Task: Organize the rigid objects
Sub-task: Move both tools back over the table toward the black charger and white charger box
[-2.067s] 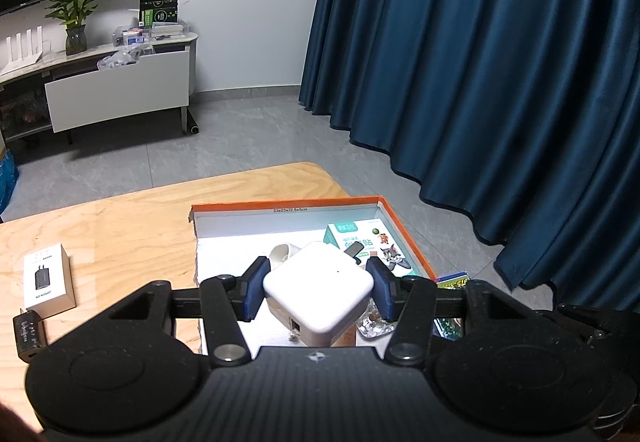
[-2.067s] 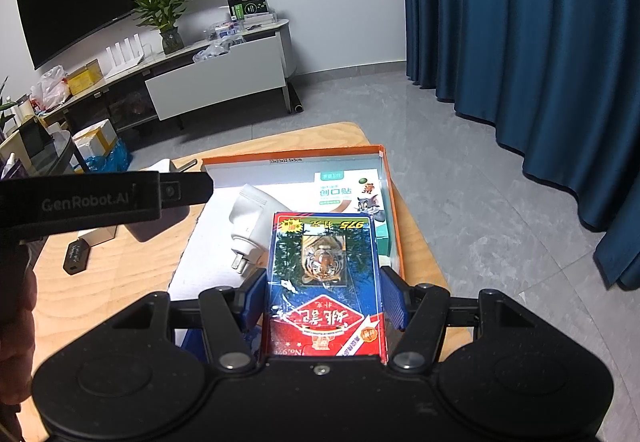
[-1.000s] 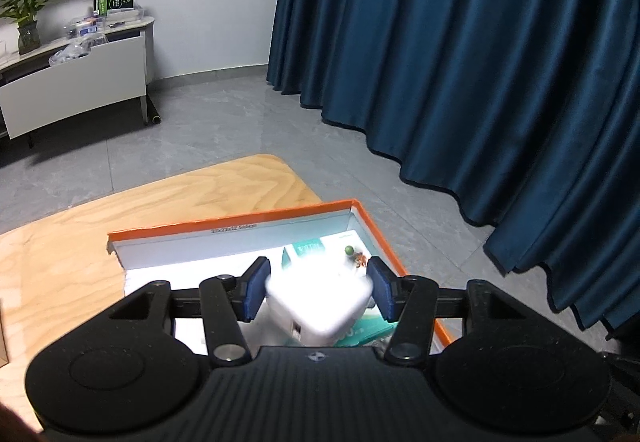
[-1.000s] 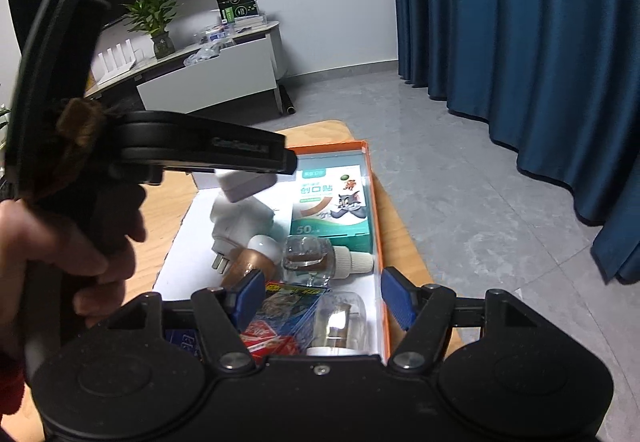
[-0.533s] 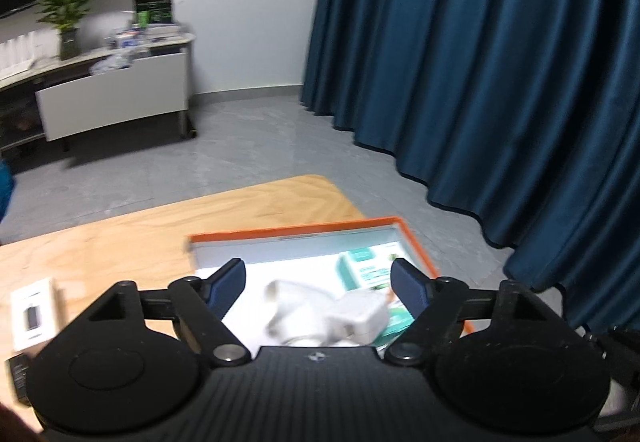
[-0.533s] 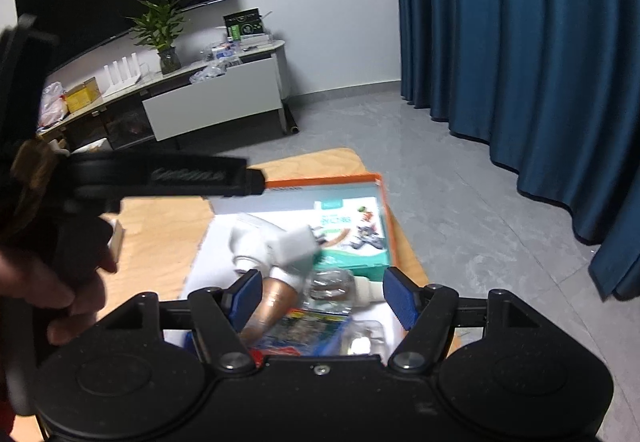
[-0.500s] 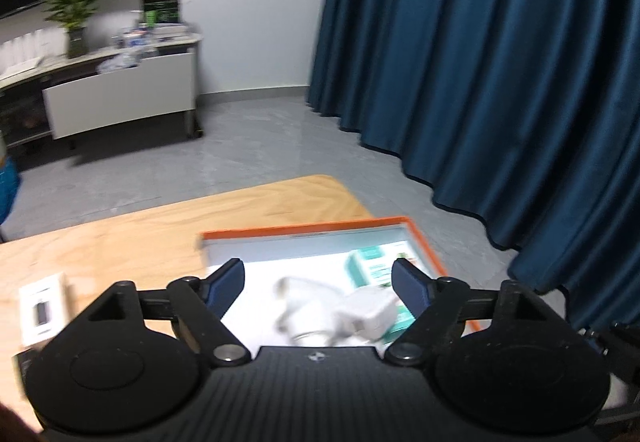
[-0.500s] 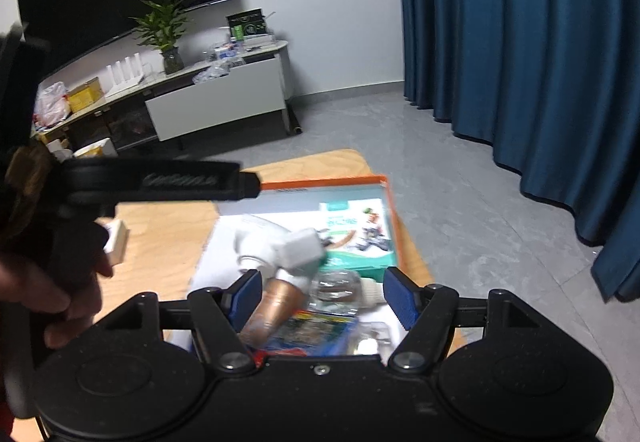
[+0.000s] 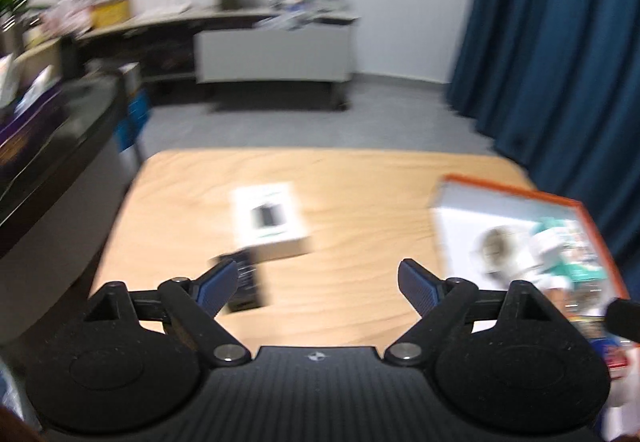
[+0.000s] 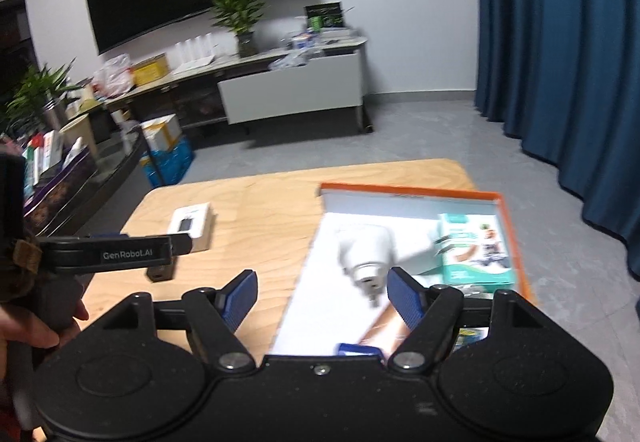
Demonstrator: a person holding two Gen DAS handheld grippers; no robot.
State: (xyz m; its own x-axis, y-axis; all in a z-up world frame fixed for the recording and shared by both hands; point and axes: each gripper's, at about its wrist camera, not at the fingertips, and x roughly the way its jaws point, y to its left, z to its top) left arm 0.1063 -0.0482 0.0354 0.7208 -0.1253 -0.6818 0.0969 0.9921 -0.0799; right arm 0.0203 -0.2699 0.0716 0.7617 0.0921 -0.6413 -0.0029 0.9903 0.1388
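**Both hand-held grippers empty, two items left on the tabletop**

Left wrist view: left hand-held gripper (image 9: pixel 316 282) has its jaws spread wide, having just been opening, with nothing between them, only bare tabletop (image 9: pixel 360 226). Ahead and a bit left lies a white carton (image 9: pixel 269 219) with a dark picture on its lid, flat on the wood. Touching or just overlapping its near corner is a small black box (image 9: pixel 245 284), right beside the left blue pad. The orange-rimmed tray (image 9: pixel 516 196) sits at the right edge, already holding a white plug adapter (image 9: pixel 494 254) and a teal packet (image 9: pixel 568 254) (frame is motion-blurred, finer detail not readable).

Right wrist view: right hand-held gripper (image 10: pixel 322 296) also stands apart, jaws just been opening, gripping nothing; the adapter seen past the right pad lies in the tray, not pinched. The teal packet is against the tray's right wall. The other gripper's arm crosses at left, a hand (image 10: pixel 24 326) on its handle. The carton and the black box are well left of the tray.

Handling, my read: the carton looks light, stiff cardboard, with smooth faces that could slip. Take it across the short sides, pads flat on the side walls, moderate squeeze so the walls don't buckle. The black box looks small, hard, probably denser; pinch its narrow width mid-length. Separate it from the carton first or the carton may drag along.
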